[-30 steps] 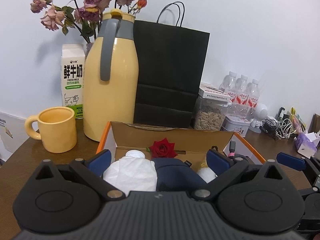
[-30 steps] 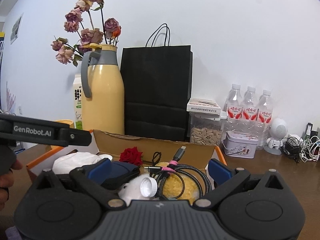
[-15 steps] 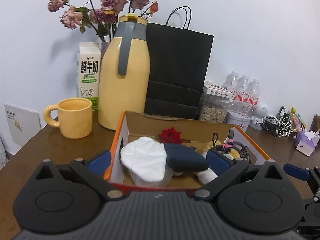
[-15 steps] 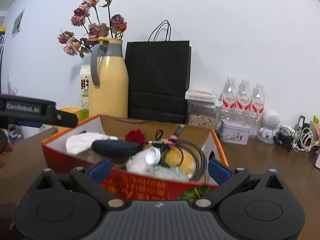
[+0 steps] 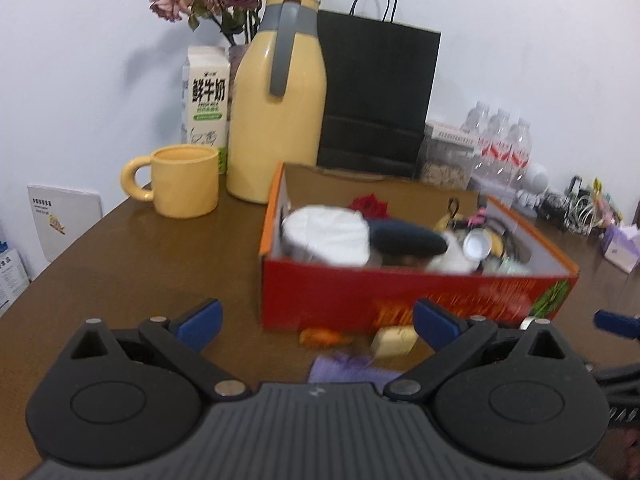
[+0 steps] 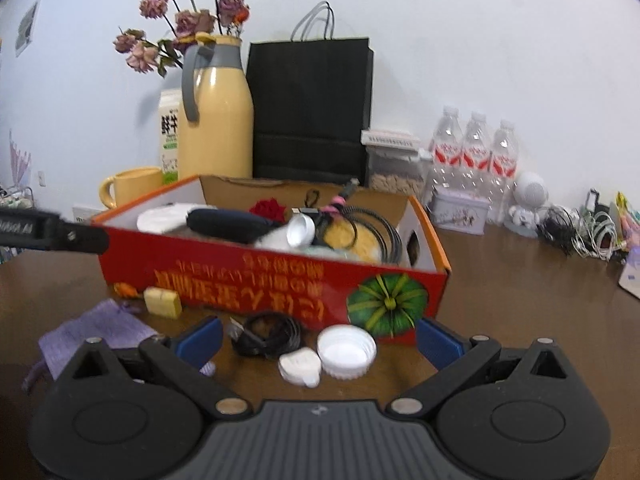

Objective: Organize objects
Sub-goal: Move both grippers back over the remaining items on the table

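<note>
Landmark: the red box stands on the brown tabletop; every place below is given from it.
Left tongs: spread wide and empty, held above the tabletop in front of the box's left end.
Right tongs: also spread wide with nothing between the pads, held low in front of the box's long printed side.
Inside the box: a white cloth bundle at the left end, a dark blue oblong thing next to it, a red rose at the back wall, a white bottle in the middle, a coiled black cable over something yellow at the right end.
In front of the box: a small yellow block and an orange scrap just beside its front wall; a purple pouch nearer the camera; a black cable bundle, a white lid and a small white piece touching that lid.
Behind the box: yellow jug, black paper bag, milk carton (dried roses rise behind the jug).
Left of the box: yellow mug.
</note>
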Demonstrator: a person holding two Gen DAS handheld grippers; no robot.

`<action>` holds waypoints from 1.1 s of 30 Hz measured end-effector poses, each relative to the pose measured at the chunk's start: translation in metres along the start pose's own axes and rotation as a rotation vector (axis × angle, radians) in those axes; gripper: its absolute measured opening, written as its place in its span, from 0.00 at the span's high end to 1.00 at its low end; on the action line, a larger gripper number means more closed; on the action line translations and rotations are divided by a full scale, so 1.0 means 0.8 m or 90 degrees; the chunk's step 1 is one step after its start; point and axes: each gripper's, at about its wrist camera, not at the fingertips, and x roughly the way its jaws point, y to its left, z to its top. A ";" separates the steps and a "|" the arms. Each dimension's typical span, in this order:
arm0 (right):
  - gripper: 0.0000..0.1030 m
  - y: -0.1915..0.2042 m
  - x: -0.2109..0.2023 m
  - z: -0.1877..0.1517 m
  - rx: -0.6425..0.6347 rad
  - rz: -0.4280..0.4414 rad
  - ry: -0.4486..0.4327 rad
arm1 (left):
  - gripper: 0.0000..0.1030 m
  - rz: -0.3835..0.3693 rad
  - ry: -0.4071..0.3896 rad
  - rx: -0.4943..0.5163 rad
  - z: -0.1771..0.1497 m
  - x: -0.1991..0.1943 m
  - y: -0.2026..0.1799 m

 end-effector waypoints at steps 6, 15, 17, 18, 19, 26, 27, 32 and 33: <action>0.01 -0.003 0.003 -0.010 0.001 -0.011 0.025 | 0.00 0.004 0.027 -0.003 -0.018 0.005 0.013; 0.26 -0.017 0.017 -0.008 0.035 -0.027 0.046 | 0.00 -0.005 0.036 -0.017 -0.019 0.008 0.017; 0.30 -0.018 0.024 -0.007 0.037 -0.025 0.057 | 0.00 -0.006 0.035 -0.017 -0.019 0.008 0.016; 0.32 -0.020 0.029 -0.006 0.039 -0.027 0.060 | 0.00 -0.006 0.035 -0.017 -0.019 0.007 0.016; 0.36 -0.020 0.033 -0.004 0.041 -0.028 0.061 | 0.00 -0.005 0.035 -0.017 -0.020 0.007 0.016; 0.55 -0.030 0.058 0.003 0.067 -0.017 0.085 | 0.00 -0.004 0.038 -0.017 -0.021 0.008 0.016; 0.58 -0.031 0.060 0.003 0.071 -0.011 0.086 | 0.00 -0.003 0.039 -0.017 -0.021 0.009 0.016; 0.62 -0.030 0.059 0.003 0.074 -0.001 0.083 | 0.00 0.001 0.045 -0.016 -0.021 0.011 0.015; 0.62 -0.031 0.058 0.004 0.075 -0.002 0.082 | 0.00 0.002 0.046 -0.017 -0.021 0.011 0.015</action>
